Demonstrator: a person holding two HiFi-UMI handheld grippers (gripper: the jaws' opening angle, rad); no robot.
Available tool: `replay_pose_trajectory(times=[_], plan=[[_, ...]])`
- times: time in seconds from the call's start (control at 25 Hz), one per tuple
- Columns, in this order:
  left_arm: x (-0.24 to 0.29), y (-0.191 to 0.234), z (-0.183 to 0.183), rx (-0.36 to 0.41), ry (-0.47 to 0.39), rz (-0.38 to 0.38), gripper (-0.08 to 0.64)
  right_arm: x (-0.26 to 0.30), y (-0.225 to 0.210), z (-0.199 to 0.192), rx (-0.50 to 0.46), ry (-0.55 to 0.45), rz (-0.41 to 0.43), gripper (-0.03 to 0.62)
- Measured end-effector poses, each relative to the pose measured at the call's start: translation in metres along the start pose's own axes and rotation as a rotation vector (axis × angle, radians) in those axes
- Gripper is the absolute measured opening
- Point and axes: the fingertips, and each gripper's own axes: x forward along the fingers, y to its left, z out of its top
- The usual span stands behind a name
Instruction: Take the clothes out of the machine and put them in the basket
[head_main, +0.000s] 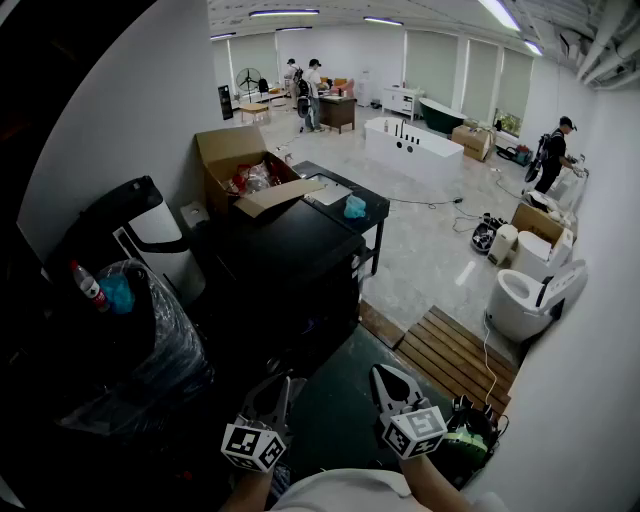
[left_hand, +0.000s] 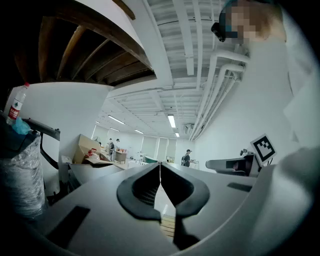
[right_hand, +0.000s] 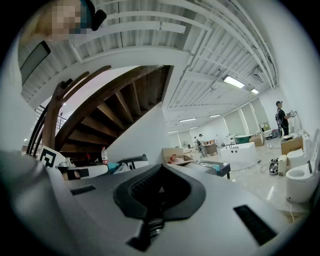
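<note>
Black machine (head_main: 290, 250) shows no clothes; they are likely soft, limp and light, best pinched at a bunched fold. Empty, the left gripper (head_main: 280, 385) and right gripper (head_main: 388, 375) are pressed together.

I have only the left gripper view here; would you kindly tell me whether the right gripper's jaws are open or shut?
Observer: The right gripper is shut, pads together, with nothing between them.
Operator: Thank you. Do you see any clothes or a basket?
Observer: None that I can make out. The head view shows a small teal item on a black table, too small to identify.
Operator: What stands off to our right?
Observer: A white toilet stands there.
</note>
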Motion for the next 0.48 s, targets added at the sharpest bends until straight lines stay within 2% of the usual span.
replay_pose_trajectory(times=[0.48], plan=[[0.008,-0.0028,-0.0053,0.033,0.023,-0.007,0.02,0.0037,-0.0049,-0.0085,0.001,0.011,0.002,0.008]])
